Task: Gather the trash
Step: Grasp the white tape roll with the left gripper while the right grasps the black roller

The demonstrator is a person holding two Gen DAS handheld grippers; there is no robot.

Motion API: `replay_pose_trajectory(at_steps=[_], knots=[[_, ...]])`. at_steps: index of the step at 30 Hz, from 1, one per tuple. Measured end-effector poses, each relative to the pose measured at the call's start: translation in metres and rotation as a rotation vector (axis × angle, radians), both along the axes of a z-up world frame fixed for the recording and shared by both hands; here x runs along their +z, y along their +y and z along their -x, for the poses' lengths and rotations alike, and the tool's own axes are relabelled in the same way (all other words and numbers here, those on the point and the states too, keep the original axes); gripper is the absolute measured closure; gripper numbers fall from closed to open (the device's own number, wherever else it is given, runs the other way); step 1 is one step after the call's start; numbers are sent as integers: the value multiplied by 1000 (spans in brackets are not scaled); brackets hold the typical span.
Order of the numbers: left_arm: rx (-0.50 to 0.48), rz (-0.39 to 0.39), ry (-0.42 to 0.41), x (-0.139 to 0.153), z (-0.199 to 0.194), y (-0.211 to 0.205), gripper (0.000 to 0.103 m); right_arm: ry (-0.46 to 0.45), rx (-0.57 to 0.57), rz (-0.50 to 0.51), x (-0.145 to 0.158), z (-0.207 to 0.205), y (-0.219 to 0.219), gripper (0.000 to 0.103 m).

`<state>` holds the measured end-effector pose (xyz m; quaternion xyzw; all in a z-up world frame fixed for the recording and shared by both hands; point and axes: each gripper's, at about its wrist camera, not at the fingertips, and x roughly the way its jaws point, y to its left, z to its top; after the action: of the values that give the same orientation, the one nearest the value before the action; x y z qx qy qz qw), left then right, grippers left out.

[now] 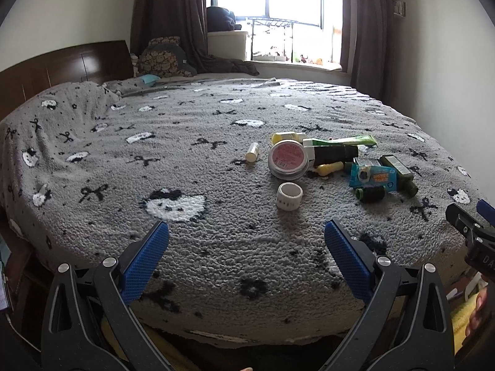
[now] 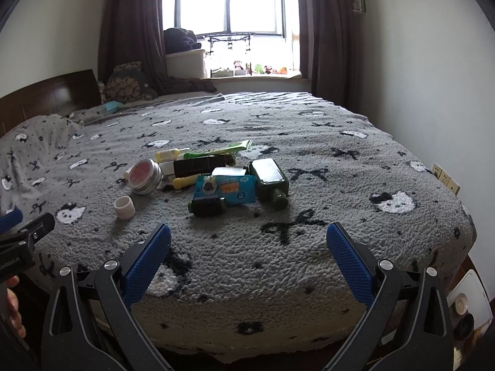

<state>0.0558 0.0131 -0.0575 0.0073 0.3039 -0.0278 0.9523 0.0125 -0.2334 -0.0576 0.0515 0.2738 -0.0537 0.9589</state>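
A heap of trash lies on the grey patterned bed cover (image 1: 185, 160): a round tin with a pink lid (image 1: 288, 158) (image 2: 144, 175), a white tape ring (image 1: 289, 195) (image 2: 124, 206), a blue packet (image 1: 373, 176) (image 2: 226, 187), a dark green bottle (image 1: 398, 170) (image 2: 268, 178), a small dark jar (image 2: 206, 205), a green tube (image 1: 340, 141) and a black box (image 2: 201, 165). My left gripper (image 1: 246, 232) is open above the near bed edge, short of the tape ring. My right gripper (image 2: 248, 235) is open too, short of the dark jar. Both hold nothing.
A small cream tube (image 1: 251, 152) lies left of the tin. The wooden headboard (image 1: 62, 65) and pillows are at the far left, a window (image 2: 230, 6) with curtains behind. Wall sockets (image 2: 445, 177) sit on the right. A hand (image 2: 12, 309) holds the other gripper.
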Motion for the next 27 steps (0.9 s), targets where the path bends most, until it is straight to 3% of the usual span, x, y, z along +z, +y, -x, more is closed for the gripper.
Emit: replay_pose_trajectory(at_steps=[2, 5, 7, 10, 12, 17, 20, 22, 27], knots=[[-15, -9, 26, -10, -11, -2, 8, 13, 11, -16, -10, -12, 1, 3], [-41, -10, 61, -25, -30, -4, 9, 37, 32, -16, -24, -35, 6, 17], [-55, -20, 86, -35, -42, -6, 9, 61, 60, -36, -34, -53, 8, 20], [-90, -37, 118, -50, -60, -10, 21, 85, 117, -68, -47, -79, 14, 23], [-110, -33, 133, -58, -68, -12, 24, 93, 135, -65, -53, -93, 17, 24], [-134, -5, 149, -67, -85, -13, 24, 140, 157, -59, -64, -121, 23, 24], [-146, -3, 149, -69, -95, -17, 24, 160, 165, -44, -70, -132, 26, 32], [-155, 2, 147, -69, -103, -20, 24, 171, 166, -31, -75, -137, 26, 46], [-171, 4, 142, -69, -119, -30, 31, 148, 178, -57, -75, -133, 18, 47]])
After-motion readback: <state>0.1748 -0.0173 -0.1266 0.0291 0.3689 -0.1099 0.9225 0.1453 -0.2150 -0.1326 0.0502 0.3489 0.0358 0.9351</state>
